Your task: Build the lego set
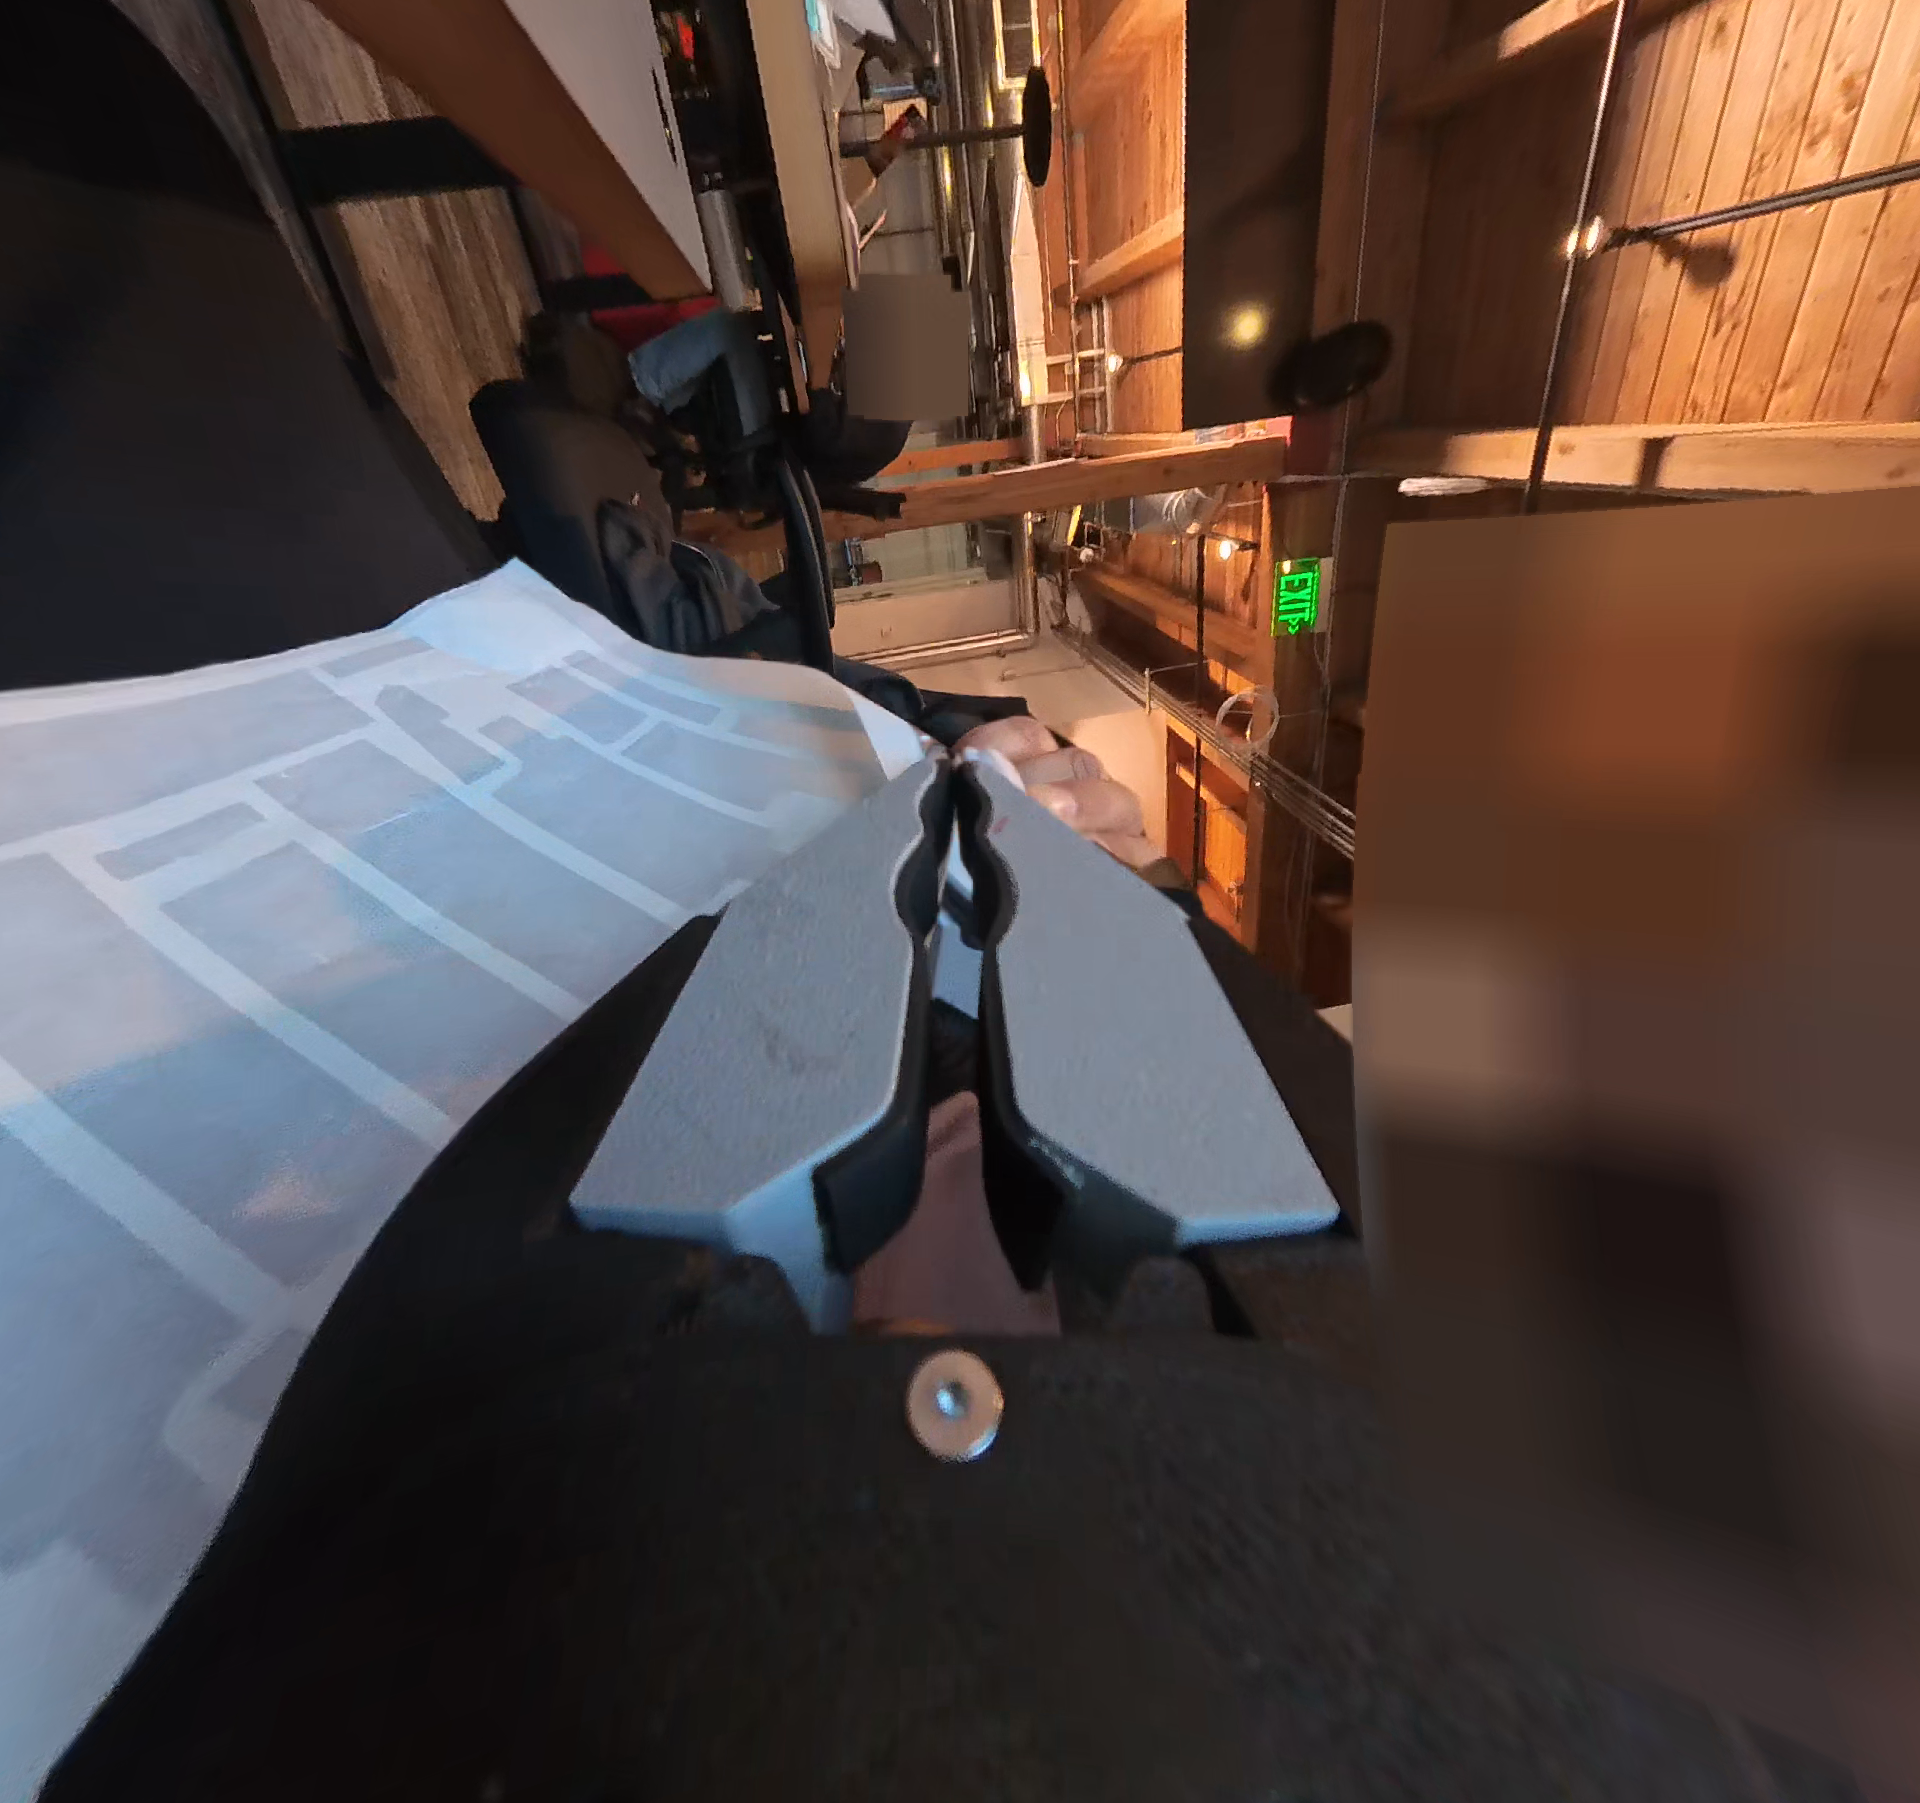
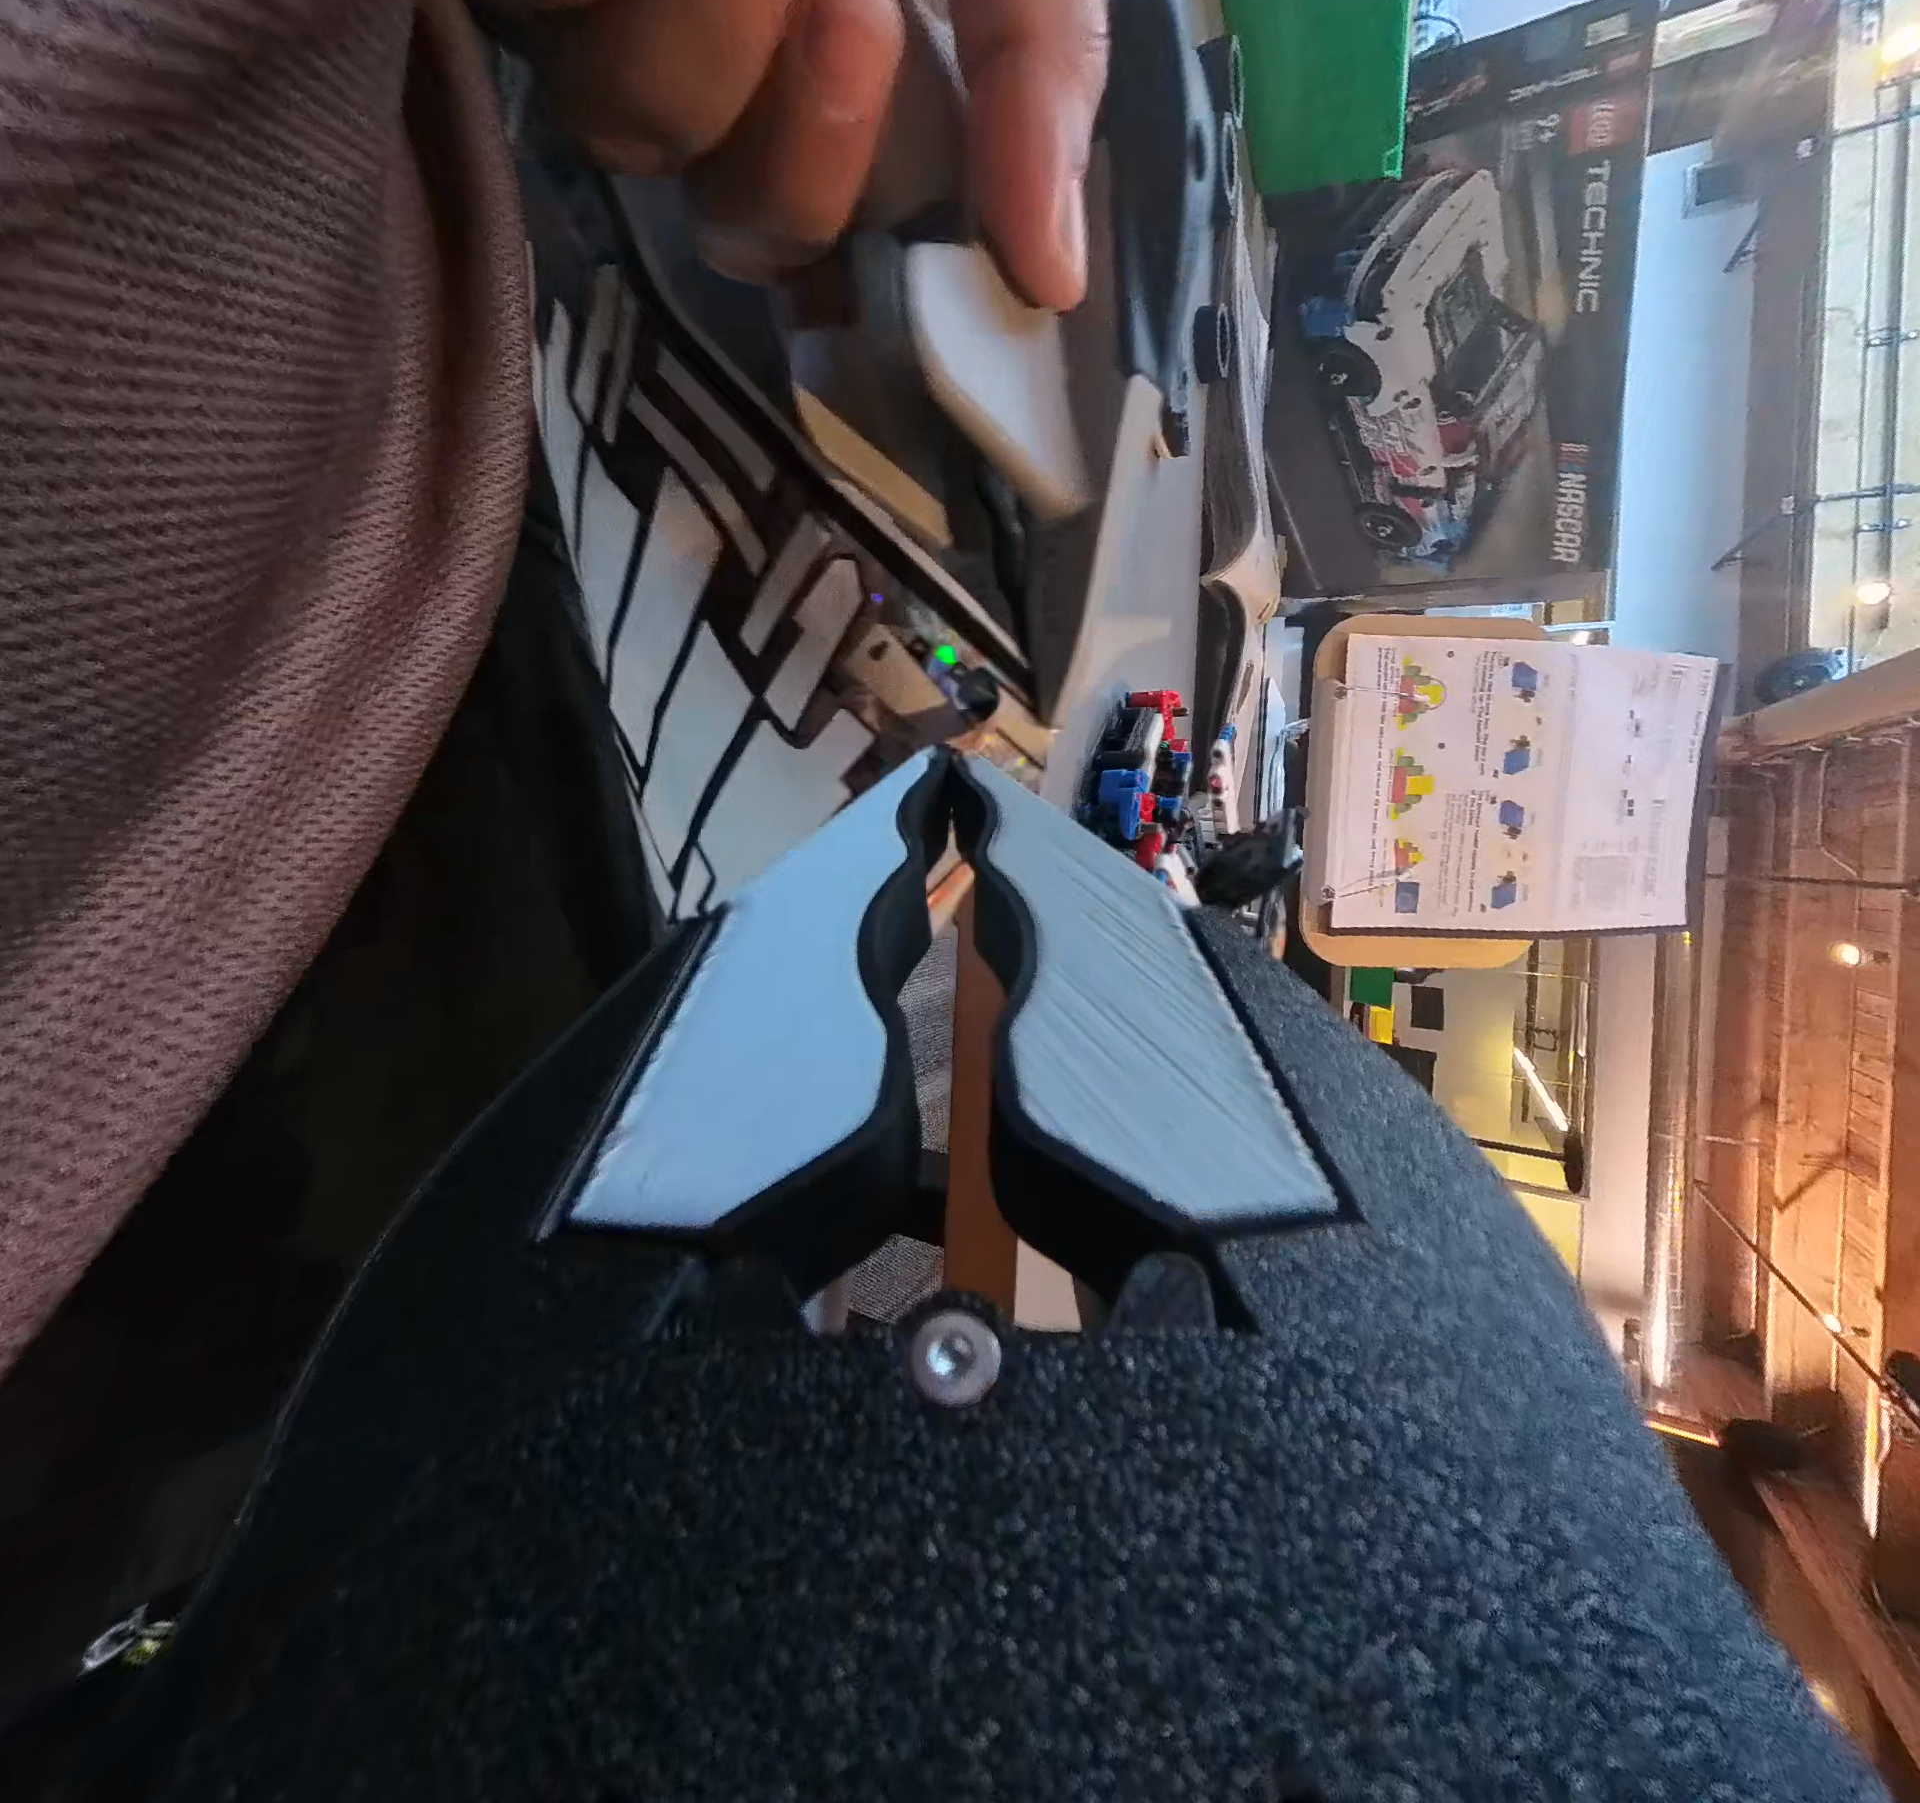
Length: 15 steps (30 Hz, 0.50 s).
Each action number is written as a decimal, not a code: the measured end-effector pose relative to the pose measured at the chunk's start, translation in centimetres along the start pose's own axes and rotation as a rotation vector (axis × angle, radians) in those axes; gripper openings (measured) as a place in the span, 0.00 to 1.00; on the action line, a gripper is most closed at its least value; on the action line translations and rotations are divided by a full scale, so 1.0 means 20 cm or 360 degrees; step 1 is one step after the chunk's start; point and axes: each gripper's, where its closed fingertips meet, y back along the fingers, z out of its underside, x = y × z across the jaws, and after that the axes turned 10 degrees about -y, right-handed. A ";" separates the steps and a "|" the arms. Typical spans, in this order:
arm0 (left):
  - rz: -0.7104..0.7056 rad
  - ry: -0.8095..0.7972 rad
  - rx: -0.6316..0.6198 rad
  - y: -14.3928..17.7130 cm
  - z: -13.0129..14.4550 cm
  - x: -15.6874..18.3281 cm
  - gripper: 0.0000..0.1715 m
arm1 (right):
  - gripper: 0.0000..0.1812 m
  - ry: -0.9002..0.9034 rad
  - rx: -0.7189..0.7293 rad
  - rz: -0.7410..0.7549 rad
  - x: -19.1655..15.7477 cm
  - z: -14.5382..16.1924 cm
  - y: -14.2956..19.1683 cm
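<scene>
Both grippers, left (image 1: 951,766) and right (image 2: 951,761), sit pressed together, empty, tipped sideways — I'm just carrying them. Model (image 2: 1138,782) waits just past my right tips, box (image 2: 1455,299) beyond.

The left gripper (image 1: 953,766) had matt grey plastic fingers (image 1: 790,1015) with black rubbery liners, set in a rough, grainy black body with a shiny metal screw (image 1: 954,1406). Beside it lay smooth printed paper (image 1: 312,922). The right gripper (image 2: 951,761) showed ridged, faintly glossy grey plastic. A knitted brown sleeve (image 2: 208,403) looked coarse, the lego box (image 2: 1455,299) glossy card, and the ceiling (image 1: 1714,195) planked wood
</scene>
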 end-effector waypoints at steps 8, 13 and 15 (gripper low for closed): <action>-0.0052 -0.0084 0.0038 0.02 -0.05 -0.01 0.00 | 0.00 -0.0206 0.0062 -0.0077 0.01 0.00 0.01; -0.0133 -0.0291 0.0051 0.03 -0.11 0.02 0.00 | 0.00 -0.0476 0.0204 -0.0186 0.05 -0.04 0.06; -0.0175 -0.0388 0.0026 0.03 -0.13 0.03 0.00 | 0.00 -0.0656 0.0280 -0.0256 0.09 -0.05 0.10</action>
